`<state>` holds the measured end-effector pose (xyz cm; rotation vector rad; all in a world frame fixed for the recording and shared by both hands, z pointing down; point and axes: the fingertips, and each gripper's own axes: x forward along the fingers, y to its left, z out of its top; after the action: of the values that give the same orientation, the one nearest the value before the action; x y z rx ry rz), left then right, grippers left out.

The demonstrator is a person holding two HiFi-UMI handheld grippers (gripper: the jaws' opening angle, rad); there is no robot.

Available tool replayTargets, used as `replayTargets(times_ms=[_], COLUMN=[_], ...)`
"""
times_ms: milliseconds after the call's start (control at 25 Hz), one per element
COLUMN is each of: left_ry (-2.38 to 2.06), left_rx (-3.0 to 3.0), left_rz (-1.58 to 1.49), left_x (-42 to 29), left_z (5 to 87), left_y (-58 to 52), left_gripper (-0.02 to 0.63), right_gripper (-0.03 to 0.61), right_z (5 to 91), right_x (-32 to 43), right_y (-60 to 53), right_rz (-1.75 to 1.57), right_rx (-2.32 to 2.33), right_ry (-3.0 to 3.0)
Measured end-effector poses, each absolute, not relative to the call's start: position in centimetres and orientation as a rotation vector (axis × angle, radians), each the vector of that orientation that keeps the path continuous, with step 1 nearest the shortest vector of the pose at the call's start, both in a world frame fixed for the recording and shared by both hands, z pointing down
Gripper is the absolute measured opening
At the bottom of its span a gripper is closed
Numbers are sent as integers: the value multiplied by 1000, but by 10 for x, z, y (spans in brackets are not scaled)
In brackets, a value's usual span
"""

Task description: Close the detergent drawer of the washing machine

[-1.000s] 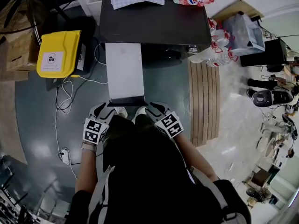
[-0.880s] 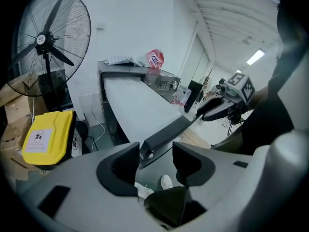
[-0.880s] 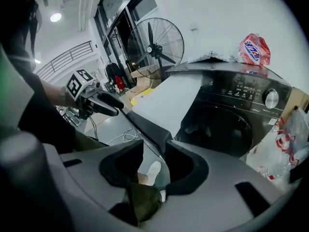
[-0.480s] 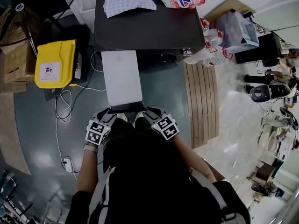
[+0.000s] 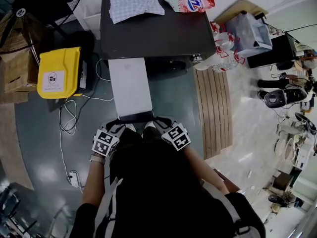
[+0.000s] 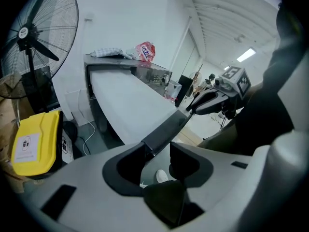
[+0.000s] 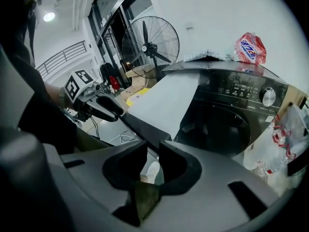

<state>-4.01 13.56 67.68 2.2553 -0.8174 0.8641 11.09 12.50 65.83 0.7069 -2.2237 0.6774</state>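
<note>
Long white detergent drawer (image 5: 130, 86) stood pulled far out of the dark front-loading washing machine (image 5: 153, 33), reaching toward the near side, with its dark front strip (image 5: 134, 116) at the near end; not yet closed. Step in hand, as judged: take hold of the strip at both corners, then push it home. To do this well, both hands should press evenly and straight toward the far side, along the drawer's length, so it would not skew in its guides. No downward load on so long an overhang, and ease off as the strip meets the machine's face. Left tool (image 6: 157, 152) was at the strip's left corner. Its jaws had just been closing but stood well apart, the strip between them, against the left jaw with a gap at the right one; released, not clamped. Right tool (image 7: 152, 157) was at the right corner. Its jaws had just been closing to a narrow gap and appeared clenched on the strip's edge.
</note>
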Motion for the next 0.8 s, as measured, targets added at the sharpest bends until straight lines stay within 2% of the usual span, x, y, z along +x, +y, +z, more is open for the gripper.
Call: replayTargets(times_ms=[800], left_ry=[-754], left_rx=[2332], left_rz=[809], left_x=[-52], left_z=[650], left_y=[99], left_gripper=[146], right_gripper=[81], right_z=[630], right_x=[102], right_y=[88], right_rz=[662], right_rx=[853], right_ry=[-2263])
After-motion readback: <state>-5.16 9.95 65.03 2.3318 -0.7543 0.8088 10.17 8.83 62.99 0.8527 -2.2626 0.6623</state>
